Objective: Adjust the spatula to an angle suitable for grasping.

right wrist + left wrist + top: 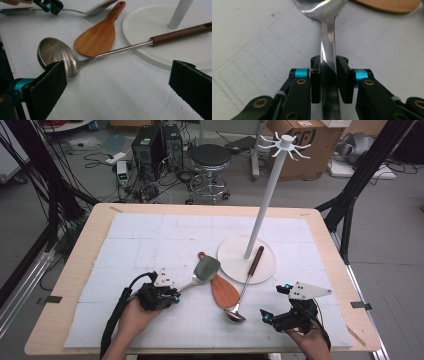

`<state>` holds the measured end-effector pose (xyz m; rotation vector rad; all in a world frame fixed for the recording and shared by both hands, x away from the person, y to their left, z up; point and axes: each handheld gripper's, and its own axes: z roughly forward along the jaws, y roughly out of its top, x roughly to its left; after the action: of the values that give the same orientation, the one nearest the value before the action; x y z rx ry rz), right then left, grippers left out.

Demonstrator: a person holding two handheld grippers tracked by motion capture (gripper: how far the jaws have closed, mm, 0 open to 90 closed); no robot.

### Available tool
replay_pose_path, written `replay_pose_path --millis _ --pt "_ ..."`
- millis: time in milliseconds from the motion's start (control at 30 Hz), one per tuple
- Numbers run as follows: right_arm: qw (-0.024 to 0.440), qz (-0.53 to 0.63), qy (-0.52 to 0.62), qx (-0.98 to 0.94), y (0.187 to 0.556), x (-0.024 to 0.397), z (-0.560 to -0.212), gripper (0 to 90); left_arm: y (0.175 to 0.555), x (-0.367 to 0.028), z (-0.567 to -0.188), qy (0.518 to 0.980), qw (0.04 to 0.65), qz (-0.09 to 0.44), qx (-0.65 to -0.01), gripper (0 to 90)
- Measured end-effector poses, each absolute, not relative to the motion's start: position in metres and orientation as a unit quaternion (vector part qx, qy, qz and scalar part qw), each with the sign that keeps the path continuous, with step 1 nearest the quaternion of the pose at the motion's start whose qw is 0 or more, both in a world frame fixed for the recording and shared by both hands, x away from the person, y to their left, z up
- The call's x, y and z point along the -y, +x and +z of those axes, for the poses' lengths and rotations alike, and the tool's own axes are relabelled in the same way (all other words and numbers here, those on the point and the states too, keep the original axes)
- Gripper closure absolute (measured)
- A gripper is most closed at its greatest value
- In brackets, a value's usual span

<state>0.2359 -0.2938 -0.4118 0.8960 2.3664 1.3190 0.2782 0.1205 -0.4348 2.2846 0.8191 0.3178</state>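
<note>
White mat [150, 245]; wooden table [80, 265]

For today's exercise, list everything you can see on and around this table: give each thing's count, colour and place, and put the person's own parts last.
Turner: one, grey blade with steel handle, left of centre on the mat, handle clamped in the left gripper.
Rice paddle: one, orange-brown wood, flat on the mat at centre.
Ladle: one, steel bowl with dark wooden handle, handle resting on the stand's base.
Stand: one, white, pole with hooks on a round base, right of centre.
Mat: one, white, covering the table.
Table: one, pale wood.
Stool: one, black, on the floor behind.
Cardboard box: one, brown, behind.
Left gripper: black, shut on the turner.
Right gripper: black, jaws open, near the ladle.
</note>
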Motion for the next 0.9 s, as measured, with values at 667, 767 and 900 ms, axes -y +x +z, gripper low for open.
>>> replay_pose_path --millis 667,767,900 --pt "0.143 0.456 0.311 -0.821 0.236 0.293 -0.412 0.5 0.262 -0.148 -0.438 0.877 0.351 0.096 -0.314 67.7" --pt "0.144 0.456 0.309 -0.822 0.236 0.292 -0.412 0.5 0.261 -0.148 -0.439 0.877 0.351 0.102 -0.313 68.5" --pt "0.143 0.456 0.311 -0.821 0.235 0.291 -0.412 0.5 0.263 -0.147 -0.437 0.881 0.344 0.099 -0.310 73.2"
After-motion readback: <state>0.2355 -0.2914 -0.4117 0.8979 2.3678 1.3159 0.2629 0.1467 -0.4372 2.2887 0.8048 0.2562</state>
